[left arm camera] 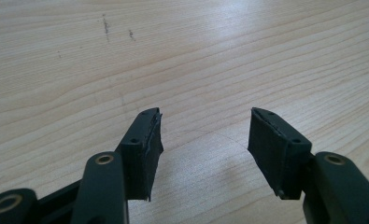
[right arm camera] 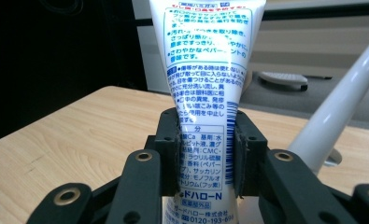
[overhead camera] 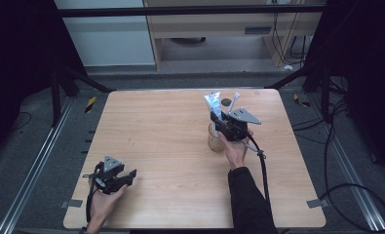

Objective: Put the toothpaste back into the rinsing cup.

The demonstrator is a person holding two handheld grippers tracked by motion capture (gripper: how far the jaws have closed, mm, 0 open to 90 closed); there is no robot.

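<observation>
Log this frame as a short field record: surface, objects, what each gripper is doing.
surface: wooden table
objects: toothpaste tube, white toothbrush handle, clear cup
tube position: upright, crimped end up, over the cup
right gripper: shut on the toothpaste tube, jaws clamped on its lower body
left gripper: open, low over bare table near the front left corner
small dark disc: on the table behind the cup

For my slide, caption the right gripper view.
Right gripper clamps a white printed tube upright above the wooden table.
</observation>
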